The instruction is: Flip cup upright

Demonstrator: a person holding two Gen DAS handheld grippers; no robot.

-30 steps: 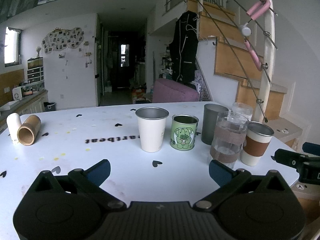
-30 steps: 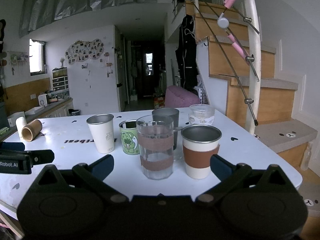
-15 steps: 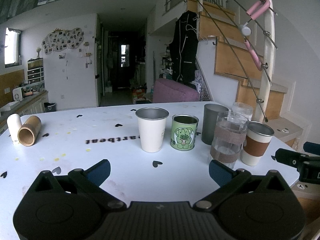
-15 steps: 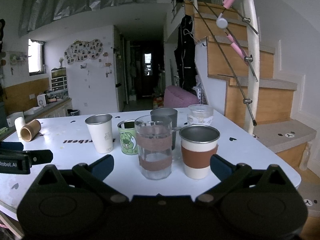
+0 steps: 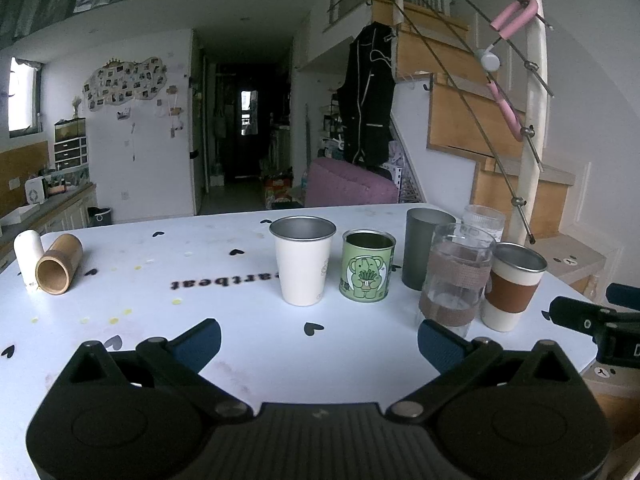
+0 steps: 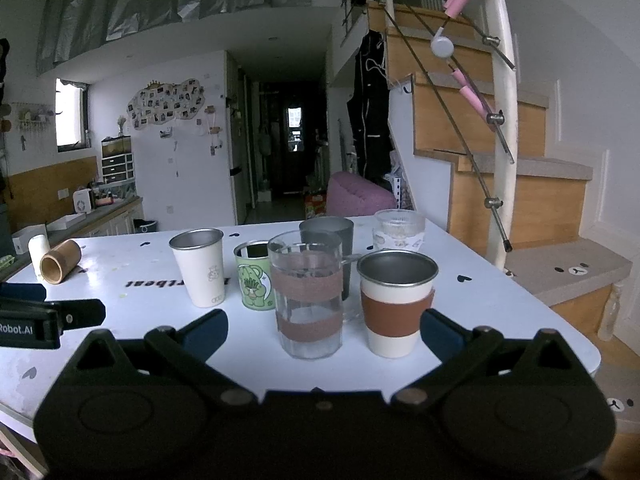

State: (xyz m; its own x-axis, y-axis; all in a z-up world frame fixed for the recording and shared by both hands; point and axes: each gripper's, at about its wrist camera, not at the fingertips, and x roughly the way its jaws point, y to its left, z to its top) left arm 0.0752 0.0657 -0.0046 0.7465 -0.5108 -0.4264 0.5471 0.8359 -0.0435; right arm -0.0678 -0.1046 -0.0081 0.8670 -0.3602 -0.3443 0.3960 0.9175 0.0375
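Observation:
A bamboo cup (image 5: 59,268) lies on its side at the table's far left, mouth toward me, next to a white cup (image 5: 27,254) that also lies down; both show in the right wrist view, the bamboo cup (image 6: 60,261) and the white cup (image 6: 38,249). My left gripper (image 5: 318,340) is open and empty above the table's near part. My right gripper (image 6: 322,330) is open and empty, close in front of the glass cup (image 6: 308,294) and the brown-sleeved cup (image 6: 396,304).
Several cups stand upright in a group: a white steel cup (image 5: 303,264), a green tin (image 5: 367,266), a grey tumbler (image 5: 424,254), a small glass (image 5: 483,222). The white table (image 5: 160,280) has its right edge near the stairs (image 6: 540,200).
The right wrist view has drifted slightly closer to the cup group. The left gripper has barely moved. Both stay open.

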